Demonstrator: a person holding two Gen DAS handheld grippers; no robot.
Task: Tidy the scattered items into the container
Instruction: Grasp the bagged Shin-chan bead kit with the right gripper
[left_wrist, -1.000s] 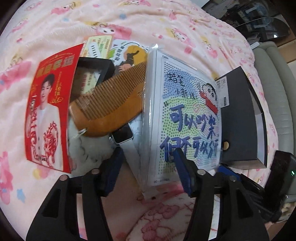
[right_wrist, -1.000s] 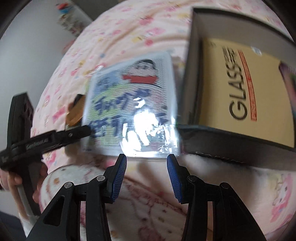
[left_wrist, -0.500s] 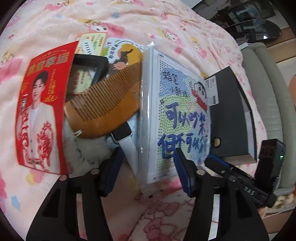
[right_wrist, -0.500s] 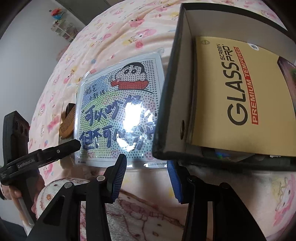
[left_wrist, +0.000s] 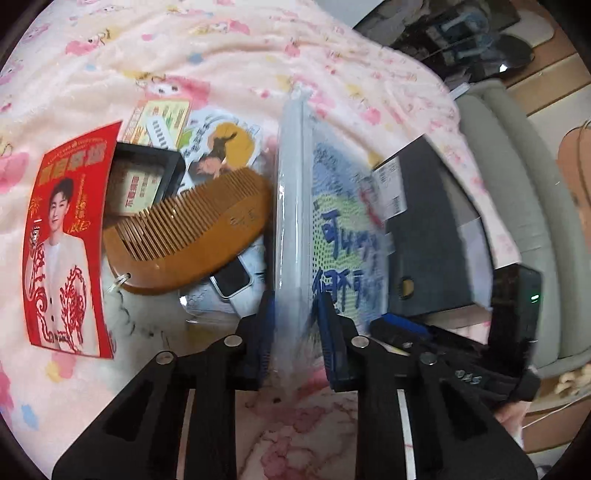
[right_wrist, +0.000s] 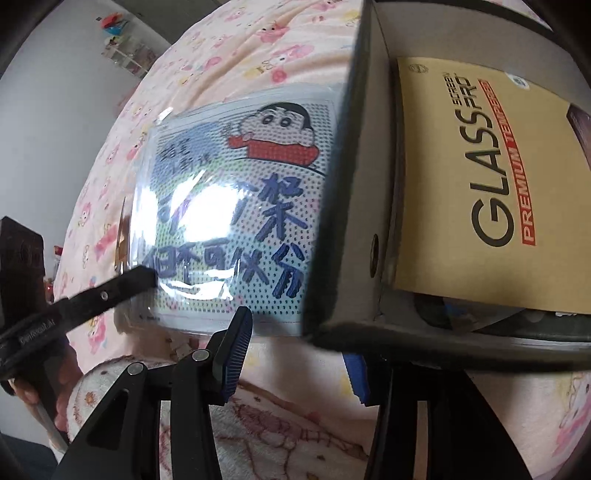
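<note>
Left gripper (left_wrist: 295, 314) pinching the cartoon bead kit (left_wrist: 332, 221)

Its jaws have just been closing on the packet's near edge, tilting it up off the pink blanket (left_wrist: 221, 55) beside the black box (right_wrist: 369, 184); the right gripper (right_wrist: 295, 354) is straddling the box's corner, half spread.

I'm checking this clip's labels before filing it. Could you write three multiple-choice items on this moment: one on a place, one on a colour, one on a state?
1. Where does the yellow GLASS package lie?
A. inside the black box
B. on the comb
C. under the red card

2. What colour are the pads on the gripper fingers?
A. green
B. blue
C. white

3. What is the left gripper doing?
A. standing open above the comb
B. shut on the cartoon packet
C. holding the red card

Key: 1 A, the black box walls frame it. 2 B, both wrist views show blue. 3 B, its jaws have just closed on the cartoon packet edge.
</note>
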